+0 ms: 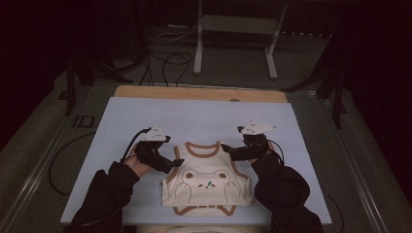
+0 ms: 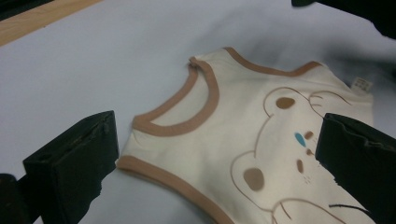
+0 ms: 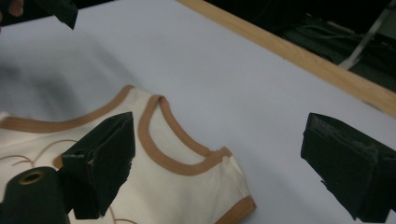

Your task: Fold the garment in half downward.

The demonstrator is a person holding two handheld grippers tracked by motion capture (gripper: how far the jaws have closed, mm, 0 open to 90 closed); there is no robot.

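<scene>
A: Start on the left. Where does the left gripper point(image 1: 171, 164) sit relative to the vest point(image 1: 206, 178)?

B: Right at the vest's left shoulder, jaws spread wide and gripping nothing. In the left gripper view the brown-trimmed shoulder strap point(image 2: 161, 123) lies between the two jaws.

A: And the vest itself?

B: Flat on the pale blue mat point(image 1: 204, 114), near the person's edge, neckline pointing away, its long axis running near to far.

A: The right gripper point(image 1: 228, 150)?

B: Mirrored at the right shoulder, equally near, also wide open and empty, with the right strap point(image 3: 224, 158) lying between its jaws.
</scene>
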